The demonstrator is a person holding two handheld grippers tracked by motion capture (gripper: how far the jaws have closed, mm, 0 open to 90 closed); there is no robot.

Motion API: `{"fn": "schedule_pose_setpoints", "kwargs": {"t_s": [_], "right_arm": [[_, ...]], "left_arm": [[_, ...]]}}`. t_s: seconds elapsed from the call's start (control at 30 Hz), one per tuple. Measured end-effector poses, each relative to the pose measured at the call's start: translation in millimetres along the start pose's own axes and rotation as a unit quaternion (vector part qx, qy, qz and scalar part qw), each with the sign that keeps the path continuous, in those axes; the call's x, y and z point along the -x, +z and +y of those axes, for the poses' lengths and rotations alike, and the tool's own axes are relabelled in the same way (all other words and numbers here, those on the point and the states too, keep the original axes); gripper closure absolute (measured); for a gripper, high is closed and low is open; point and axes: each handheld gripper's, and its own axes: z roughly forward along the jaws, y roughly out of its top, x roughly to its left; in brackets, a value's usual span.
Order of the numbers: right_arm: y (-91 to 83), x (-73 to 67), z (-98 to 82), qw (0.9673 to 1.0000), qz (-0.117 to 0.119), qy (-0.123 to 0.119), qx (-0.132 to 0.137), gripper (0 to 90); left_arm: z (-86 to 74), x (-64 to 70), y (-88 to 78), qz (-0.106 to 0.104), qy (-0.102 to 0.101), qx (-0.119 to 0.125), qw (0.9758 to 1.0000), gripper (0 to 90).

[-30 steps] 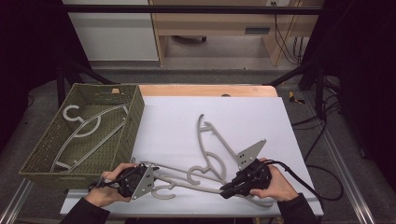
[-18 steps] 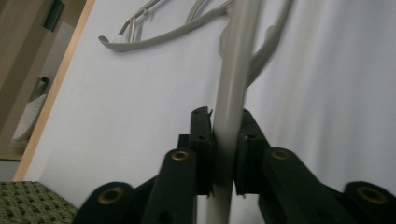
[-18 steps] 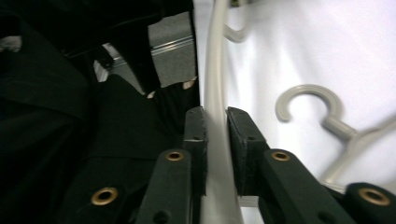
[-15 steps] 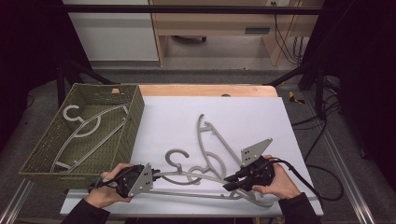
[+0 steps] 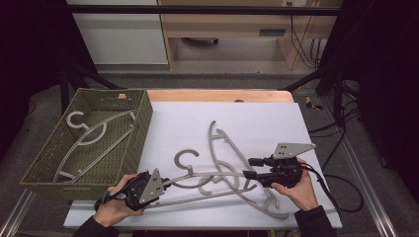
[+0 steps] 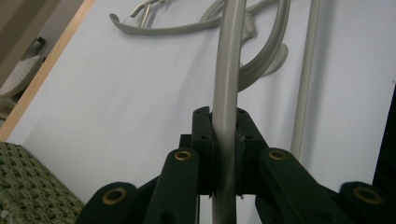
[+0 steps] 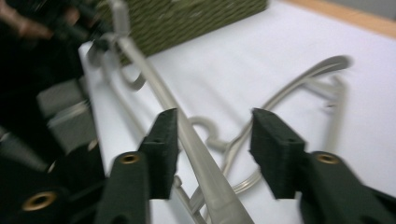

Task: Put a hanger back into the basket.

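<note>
The left hand-held gripper (image 5: pixel 165 181) is clenching one arm of a grey hanger (image 5: pixel 207 177) near the worktop's front edge; the right hand-held gripper (image 5: pixel 253 168) is released, jaws straddling its other arm. Closing squarely should keep the lift toward the green basket (image 5: pixel 143 116) level.

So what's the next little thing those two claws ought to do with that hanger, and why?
Probably close the right claw on the hanger. The left claw already pinches one end of it, while the right claw's jaws stand open around the other arm. Gripping both ends would likely let it lift free of the second hanger tangled with it, toward the basket.
</note>
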Motion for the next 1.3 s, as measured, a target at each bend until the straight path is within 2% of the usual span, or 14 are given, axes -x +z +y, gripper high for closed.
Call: {"fn": "schedule_pose_setpoints", "kwargs": {"t_s": [0.03, 0.07, 0.1, 0.13, 0.3, 0.33, 0.6, 0.7, 0.9, 1.1, 1.13, 1.17, 1.2, 1.3], "right_arm": [[-2.0, 1.2, -0.7, 0.9998, -0.017, 0.006, 0.010, 44.3], [-2.0, 1.2, -0.7, 0.9998, -0.017, 0.006, 0.010, 44.3], [-5.6, 3.3, -2.8, 0.9988, -0.042, 0.018, 0.020, 37.2], [-7.3, 4.2, -4.2, 0.9981, -0.053, 0.021, 0.024, 34.7], [-15.7, 7.2, -8.9, 0.9944, -0.087, 0.038, 0.045, 20.8], [-17.6, 7.4, -9.4, 0.9934, -0.097, 0.039, 0.048, 18.0], [-28.7, 11.9, -20.8, 0.9852, -0.155, 0.048, 0.056, 8.1], [-31.2, 13.0, -24.3, 0.9840, -0.161, 0.050, 0.057, 7.9], [-33.9, 12.6, -25.7, 0.9832, -0.164, 0.053, 0.059, 7.1], [-33.6, 13.4, -28.3, 0.9824, -0.171, 0.054, 0.053, 6.6], [-33.8, 13.6, -28.6, 0.9824, -0.171, 0.054, 0.053, 6.6], [-34.0, 13.6, -28.7, 0.9824, -0.170, 0.055, 0.053, 6.6], [-34.3, 13.4, -28.8, 0.9823, -0.171, 0.055, 0.053, 6.6], [-34.3, 13.3, -28.9, 0.9823, -0.171, 0.055, 0.054, 6.5]], "left_arm": [[1.1, 0.0, 0.0, 0.002, -0.008, 0.000, 1.0000, 81.7], [1.1, 0.0, 0.0, 0.002, -0.008, 0.000, 1.0000, 81.7], [2.4, 0.4, -0.3, 0.004, -0.015, 0.000, 0.9999, 81.7], [4.9, 0.9, -1.2, 0.009, -0.029, -0.001, 0.9995, 81.7], [7.9, 0.0, -3.8, 0.017, -0.056, -0.004, 0.9983, 81.7], [8.4, -1.6, -5.2, 0.022, -0.073, -0.005, 0.9971, 81.7], [10.8, -11.1, -16.6, 0.029, -0.128, 0.009, 0.9913, 81.6], [12.7, -14.8, -22.2, 0.033, -0.131, 0.010, 0.9908, 81.6], [24.8, -31.5, -45.6, 0.054, -0.158, 0.030, 0.9855, 81.6], [33.3, -49.8, -65.6, 0.073, -0.169, 0.047, 0.9818, 81.6], [34.2, -58.7, -74.6, 0.084, -0.168, 0.044, 0.9812, 81.6], [34.2, -58.7, -74.6, 0.084, -0.168, 0.044, 0.9812, 81.6], [33.4, -66.9, -82.0, 0.092, -0.174, 0.049, 0.9792, 81.6], [29.9, -78.8, -92.8, 0.104, -0.177, 0.052, 0.9773, 81.6]]}}
